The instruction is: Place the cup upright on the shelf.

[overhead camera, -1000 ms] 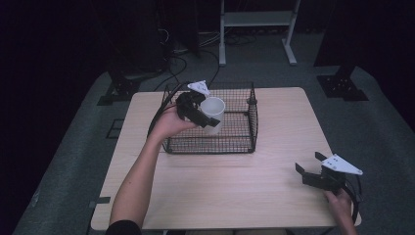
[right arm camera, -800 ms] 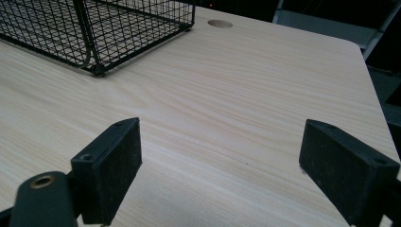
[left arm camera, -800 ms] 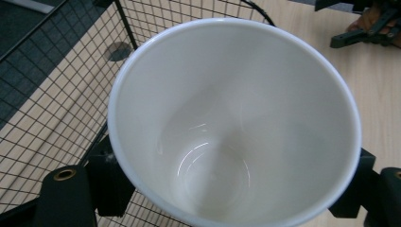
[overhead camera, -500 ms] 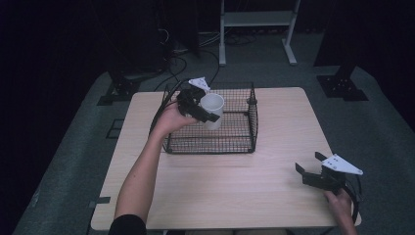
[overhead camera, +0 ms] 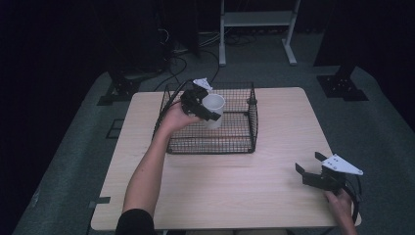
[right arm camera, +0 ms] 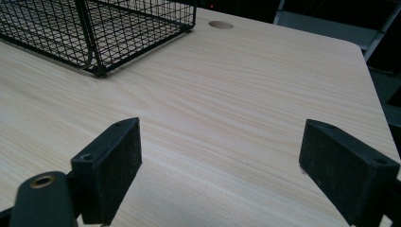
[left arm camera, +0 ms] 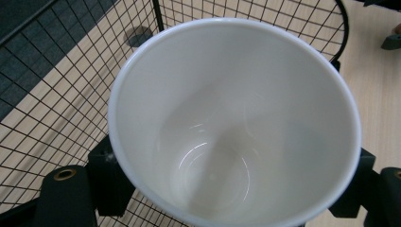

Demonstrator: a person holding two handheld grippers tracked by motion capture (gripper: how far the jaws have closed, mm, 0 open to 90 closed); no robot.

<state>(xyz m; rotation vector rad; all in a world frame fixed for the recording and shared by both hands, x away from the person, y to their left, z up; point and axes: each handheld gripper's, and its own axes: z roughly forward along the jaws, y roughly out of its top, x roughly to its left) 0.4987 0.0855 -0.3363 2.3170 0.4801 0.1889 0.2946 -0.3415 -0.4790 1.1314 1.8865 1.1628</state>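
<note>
Cup (overhead camera: 214, 108) clamped in left tool (overhead camera: 201, 104), over basket (overhead camera: 244, 142); right tool (overhead camera: 313, 169) agape, empty.

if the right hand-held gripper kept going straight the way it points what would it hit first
Probably the wire basket. The open right hand-held gripper points across bare table, the basket's corner ahead and left; depth is unclear.

The big white cup (left arm camera: 236, 123) hides the tips of the left gripper (left arm camera: 231, 189), and the picture's bottom edge cuts off the cup's near rim.
</note>
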